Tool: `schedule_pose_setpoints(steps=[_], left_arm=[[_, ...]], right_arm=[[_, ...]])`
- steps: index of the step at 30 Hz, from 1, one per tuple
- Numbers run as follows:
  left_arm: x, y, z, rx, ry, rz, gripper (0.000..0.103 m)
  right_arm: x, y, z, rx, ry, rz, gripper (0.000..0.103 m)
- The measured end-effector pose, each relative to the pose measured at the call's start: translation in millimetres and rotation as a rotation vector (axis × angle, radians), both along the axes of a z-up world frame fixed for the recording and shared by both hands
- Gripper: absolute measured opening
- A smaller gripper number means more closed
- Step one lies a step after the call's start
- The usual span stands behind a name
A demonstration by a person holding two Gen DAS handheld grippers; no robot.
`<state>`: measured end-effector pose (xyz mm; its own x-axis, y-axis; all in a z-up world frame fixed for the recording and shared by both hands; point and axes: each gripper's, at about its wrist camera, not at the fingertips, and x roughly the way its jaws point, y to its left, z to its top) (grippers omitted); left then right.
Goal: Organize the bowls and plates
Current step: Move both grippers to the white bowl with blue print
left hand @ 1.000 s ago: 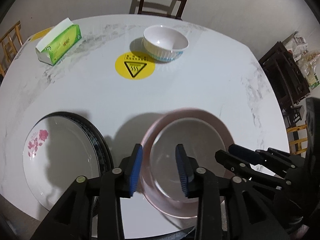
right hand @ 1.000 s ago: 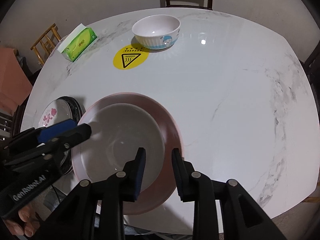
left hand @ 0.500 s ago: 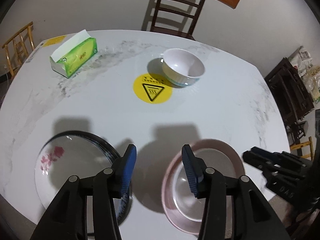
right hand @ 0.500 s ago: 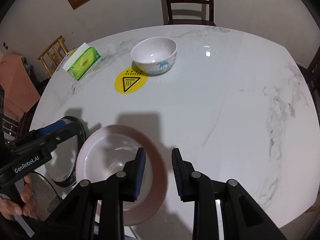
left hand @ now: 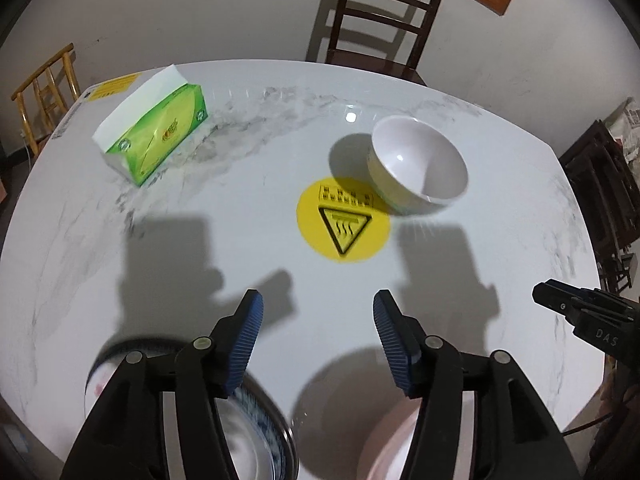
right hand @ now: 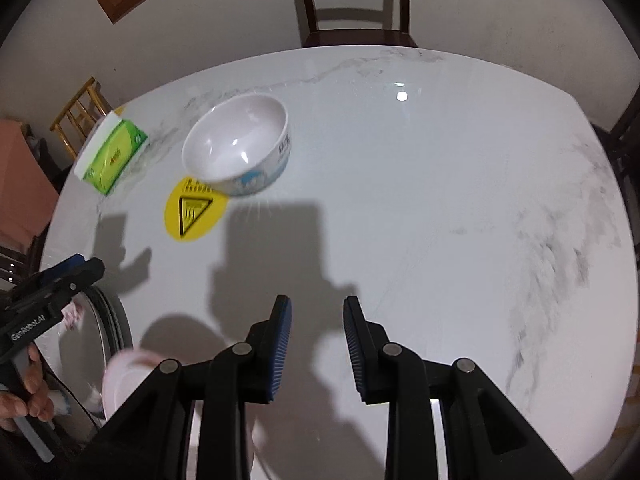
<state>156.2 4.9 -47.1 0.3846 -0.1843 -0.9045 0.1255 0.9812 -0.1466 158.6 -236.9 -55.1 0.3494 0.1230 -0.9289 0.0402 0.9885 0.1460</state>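
Above the desk (left hand: 240,240) I'd steer my left gripper (left hand: 316,344), jaws just widened and empty, squarely over the white bowl (left hand: 420,176) rim, right gripper (right hand: 316,344) narrowly parted

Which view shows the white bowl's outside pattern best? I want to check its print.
The right wrist view: the white bowl turns its blue-printed side wall to the camera. In the left wrist view the bowl shows mostly its plain inside and near wall.

Green tissue box (left hand: 154,138) and yellow warning sticker (left hand: 343,220) on marble table (left hand: 256,208)
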Motion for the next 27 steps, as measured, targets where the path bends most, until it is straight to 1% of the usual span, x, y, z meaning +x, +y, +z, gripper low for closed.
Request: schedule_pose_setpoints(steps=[4,7,13,17,18,22,25,27], left_arm=[[32.1,-10.1,-2.8,-0.005,0.014,0.008,0.054],[52.4,-17.2,-3.6,-0.037,0.031,0.010,0.054],[90.4,-31.1,-6.0,-0.052,0.033,0.022,0.054],[111.9,-40.7,-15.1,-0.061,0.053,0.029,0.054],[115.4,-43.0,-17.3,-0.061,0.057,0.029,0.054],[127.6,-53.5,-27.0,-0.058,0.069,0.020,0.054],[134.1,-59.2,-32.0,-0.062,0.074,0.012,0.054],[138.6,-61.1,-36.3,-0.059,0.077,0.010,0.051]], right_arm=[[30.8,-3.9,1.7,0.033,-0.018,0.014,0.028],[52.1,-2.0,0.1,0.036,-0.021,0.022,0.028],[94.8,5.9,-12.4,0.056,-0.010,0.038,0.028],[119.5,14.0,-20.4,0.054,-0.003,0.049,0.028],[124.5,15.1,-19.6,0.060,-0.015,0.046,0.028],[137.4,17.5,-22.1,0.065,-0.001,0.057,0.028],[143.6,24.6,-28.3,0.043,0.009,0.073,0.028],[144.1,28.3,-33.7,0.038,0.015,0.082,0.028]])
